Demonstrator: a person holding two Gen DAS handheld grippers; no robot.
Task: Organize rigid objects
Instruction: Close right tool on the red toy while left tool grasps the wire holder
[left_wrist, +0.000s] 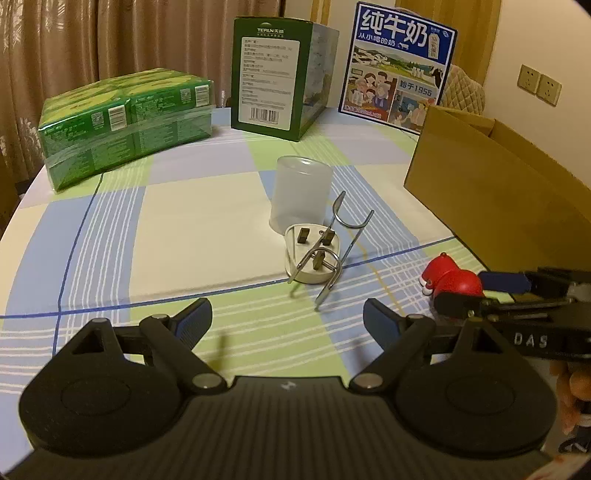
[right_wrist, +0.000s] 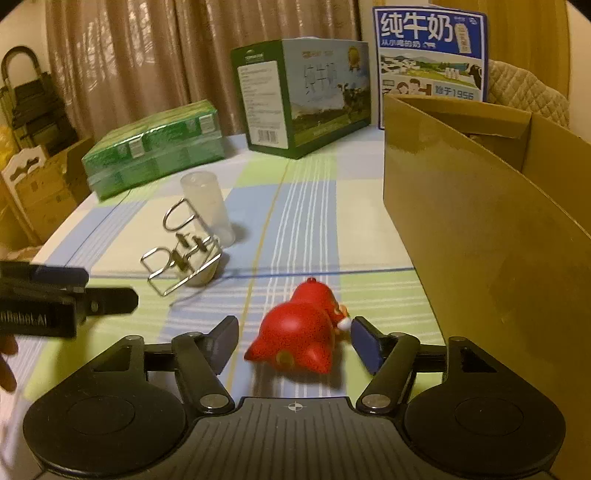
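A red toy figure (right_wrist: 295, 339) lies on the checked tablecloth between the fingers of my right gripper (right_wrist: 295, 345). The jaws stand open: the left pad is apart from the toy and the right pad sits at its white tip. In the left wrist view the same red toy (left_wrist: 452, 278) and right gripper (left_wrist: 476, 295) show at the right edge. My left gripper (left_wrist: 288, 321) is open and holds nothing, just short of a bent wire rack (left_wrist: 334, 236). The rack rests over a white plug (left_wrist: 308, 258), and a frosted plastic cup (left_wrist: 299, 192) stands behind them.
An open cardboard box (right_wrist: 480, 229) stands close on the right of the toy. At the back are a wrapped green pack (left_wrist: 125, 122), a green carton (left_wrist: 273, 74) and a blue milk carton (left_wrist: 399, 66). The table's curved edge runs along the left.
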